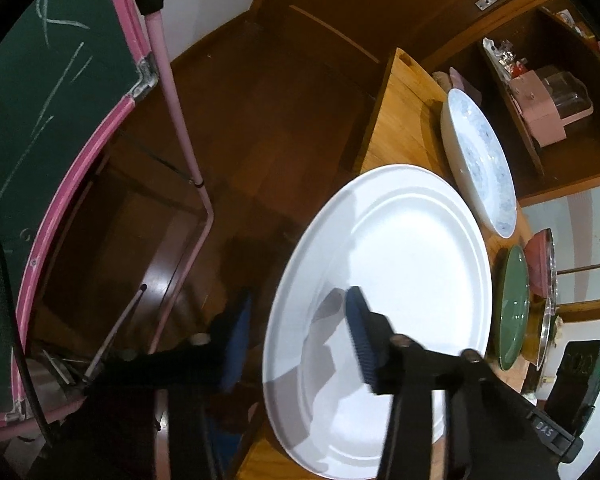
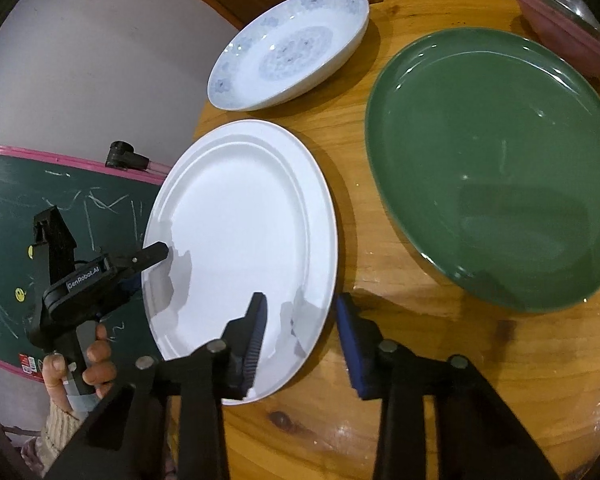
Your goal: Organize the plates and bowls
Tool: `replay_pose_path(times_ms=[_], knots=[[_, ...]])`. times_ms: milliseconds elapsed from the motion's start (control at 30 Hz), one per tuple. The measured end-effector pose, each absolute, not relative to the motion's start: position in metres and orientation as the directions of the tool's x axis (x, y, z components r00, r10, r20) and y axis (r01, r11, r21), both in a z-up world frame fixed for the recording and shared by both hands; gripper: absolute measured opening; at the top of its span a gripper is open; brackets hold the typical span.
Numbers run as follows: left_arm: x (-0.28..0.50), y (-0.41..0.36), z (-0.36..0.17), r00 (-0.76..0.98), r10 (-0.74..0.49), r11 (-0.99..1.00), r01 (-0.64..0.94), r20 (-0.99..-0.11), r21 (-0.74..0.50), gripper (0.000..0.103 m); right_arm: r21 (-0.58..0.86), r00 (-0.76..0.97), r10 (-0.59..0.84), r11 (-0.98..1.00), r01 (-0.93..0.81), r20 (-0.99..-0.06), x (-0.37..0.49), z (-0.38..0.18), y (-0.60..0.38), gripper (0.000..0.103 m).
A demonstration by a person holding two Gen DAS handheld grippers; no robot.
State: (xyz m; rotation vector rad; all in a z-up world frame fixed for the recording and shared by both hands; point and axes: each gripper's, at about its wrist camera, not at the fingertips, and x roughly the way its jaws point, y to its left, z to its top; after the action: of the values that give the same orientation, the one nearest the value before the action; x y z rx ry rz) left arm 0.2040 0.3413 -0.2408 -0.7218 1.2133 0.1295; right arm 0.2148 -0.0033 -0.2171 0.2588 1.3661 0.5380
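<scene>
A plain white plate (image 2: 240,216) lies on the wooden table (image 2: 380,360), overhanging its left edge; it also shows in the left wrist view (image 1: 404,264). My left gripper (image 1: 296,332) is open, its jaws straddling the plate's left rim, one finger above the plate, one below beside the table. It also shows in the right wrist view (image 2: 140,264). My right gripper (image 2: 300,336) is open, its jaws straddling the plate's near right rim. A green plate (image 2: 496,160) lies to the right. A blue-patterned white plate (image 2: 292,48) lies behind.
A pink bowl with a metal bowl inside it (image 2: 560,20) stands at the table's far right. A pink-framed chalkboard (image 1: 40,120) stands on the floor left of the table. Wooden shelves with small items (image 1: 540,100) are behind the table.
</scene>
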Motion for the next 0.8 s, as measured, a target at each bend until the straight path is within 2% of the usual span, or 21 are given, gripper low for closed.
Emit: replay_pose_path(times_ms=[167, 200, 400, 500, 800], knots=[[0.202, 0.338, -0.236, 0.390, -0.251, 0.797, -0.436, -0.886, -0.417, 0.029, 0.461, 0.121, 0.492, 0.861, -0.216, -0.862, 0.217, -0.217, -0.004, 0.023], [0.201, 0.338, -0.235, 0.392, -0.249, 0.797, -0.436, -0.886, -0.417, 0.028, 0.455, 0.122, 0.487, 0.863, -0.219, -0.865, 0.218, -0.217, -0.004, 0.019], [0.190, 0.331, -0.220, 0.404, -0.256, 0.813, -0.402, -0.878, -0.422, 0.018, 0.471, 0.136, 0.504, 0.855, -0.217, -0.853, 0.216, -0.213, -0.019, 0.019], [0.181, 0.319, -0.210, 0.399, -0.243, 0.839, -0.371, -0.884, -0.398, 0.018, 0.469, 0.143, 0.505, 0.854, -0.226, -0.851, 0.208, -0.205, -0.029, 0.019], [0.133, 0.256, -0.181, 0.349, -0.319, 0.880, -0.235, -0.881, -0.412, 0.018, 0.437, 0.156, 0.486, 0.859, -0.266, -0.860, 0.162, -0.174, -0.079, 0.019]])
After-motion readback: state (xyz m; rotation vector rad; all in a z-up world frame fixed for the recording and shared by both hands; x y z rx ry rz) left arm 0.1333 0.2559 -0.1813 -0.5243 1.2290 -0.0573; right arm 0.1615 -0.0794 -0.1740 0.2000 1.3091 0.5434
